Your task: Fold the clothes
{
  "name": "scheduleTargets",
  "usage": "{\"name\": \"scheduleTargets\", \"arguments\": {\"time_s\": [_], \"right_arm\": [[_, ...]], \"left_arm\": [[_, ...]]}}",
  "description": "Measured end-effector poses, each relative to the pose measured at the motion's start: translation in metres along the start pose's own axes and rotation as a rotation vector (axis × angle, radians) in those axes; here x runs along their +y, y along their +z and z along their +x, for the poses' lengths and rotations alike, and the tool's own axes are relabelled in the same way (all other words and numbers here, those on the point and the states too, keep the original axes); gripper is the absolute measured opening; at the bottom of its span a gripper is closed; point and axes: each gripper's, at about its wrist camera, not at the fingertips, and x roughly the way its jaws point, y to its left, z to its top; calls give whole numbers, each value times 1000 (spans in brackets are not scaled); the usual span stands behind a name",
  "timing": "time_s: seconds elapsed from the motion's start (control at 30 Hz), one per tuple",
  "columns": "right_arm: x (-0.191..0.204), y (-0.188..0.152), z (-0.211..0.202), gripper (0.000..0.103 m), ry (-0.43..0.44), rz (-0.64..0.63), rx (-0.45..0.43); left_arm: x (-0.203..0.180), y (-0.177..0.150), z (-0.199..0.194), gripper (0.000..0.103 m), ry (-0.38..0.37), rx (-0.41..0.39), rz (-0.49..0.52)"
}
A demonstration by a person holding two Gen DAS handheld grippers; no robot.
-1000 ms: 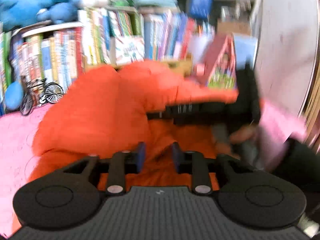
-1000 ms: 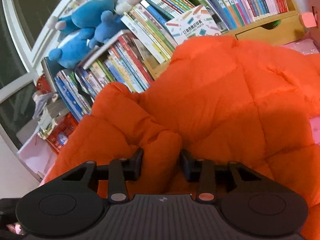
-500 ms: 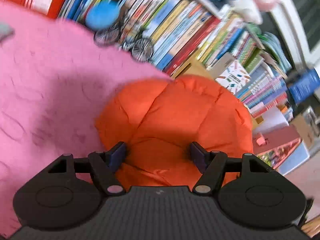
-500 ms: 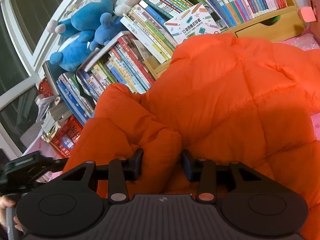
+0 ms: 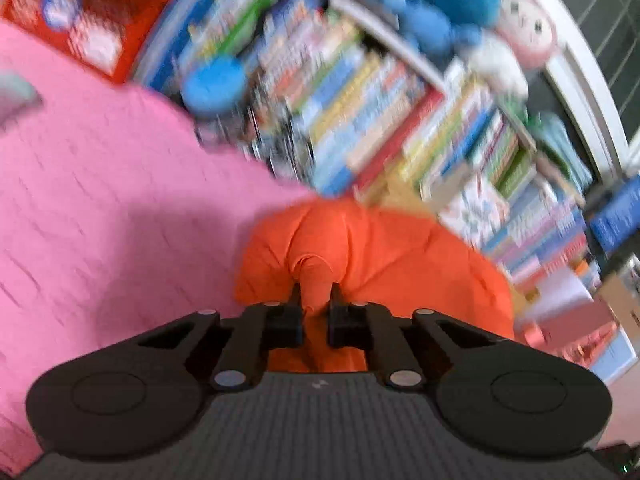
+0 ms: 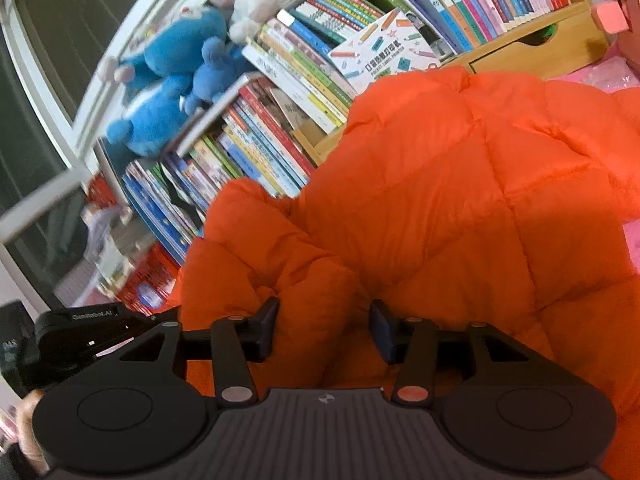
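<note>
One puffy orange jacket [image 6: 460, 208] fills most of the right-side view, bunched up on the pink bedspread [image 5: 100, 208] in front of the bookshelf [image 6: 312, 92]. Big change: the left gripper [image 5: 315, 300], gaping half a second ago, is now pinched tight on a small ridge of fabric at the near edge. The right gripper [image 6: 324, 324] hasn't budged, tongs apart with a fat fold sitting between them, not squeezed. Left view's blurry, so I'd guess a lift or pull is starting.
</note>
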Motion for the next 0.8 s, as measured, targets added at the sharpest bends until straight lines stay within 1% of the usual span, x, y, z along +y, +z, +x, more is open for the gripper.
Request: {"name": "scheduleTargets", "arguments": {"time_s": [0.03, 0.1, 0.13, 0.17, 0.23, 0.27, 0.33, 0.37, 0.4, 0.43, 0.53, 0.6, 0.73, 0.8], "right_arm": [[-3, 1, -3, 68, 25, 19, -17], [-9, 3, -13, 74, 59, 65, -77], [-12, 4, -17, 75, 76, 88, -107], [-15, 4, -20, 75, 71, 110, -124], [-20, 6, -21, 76, 53, 149, -142], [-21, 6, -22, 76, 52, 155, -145], [-20, 6, -21, 77, 45, 142, -144], [-18, 6, -20, 77, 40, 128, -138], [-16, 6, -19, 78, 36, 114, -132], [-14, 6, -17, 78, 35, 101, -122], [-11, 5, -12, 78, 37, 68, -89], [-10, 4, -10, 79, 31, 57, -73], [-8, 3, -6, 82, 21, 36, -43], [-7, 2, -5, 83, 19, 28, -33]], "left_arm": [[0, 8, -8, 8, 34, -46, 30], [7, 33, -25, 8, 98, -134, 95], [14, 47, -32, 7, 129, -173, 107], [22, 63, -41, 7, 163, -213, 117], [46, 99, -61, 8, 257, -298, 126], [58, 116, -69, 8, 309, -338, 132], [87, 146, -84, 8, 440, -411, 155], [103, 159, -89, 8, 505, -435, 163], [118, 170, -88, 9, 558, -438, 170], [136, 178, -86, 10, 598, -421, 174], [174, 184, -69, 10, 699, -359, 189], [196, 179, -55, 10, 763, -324, 194], [237, 175, -36, 10, 935, -235, 109], [247, 173, -41, 9, 944, -229, 82]]}}
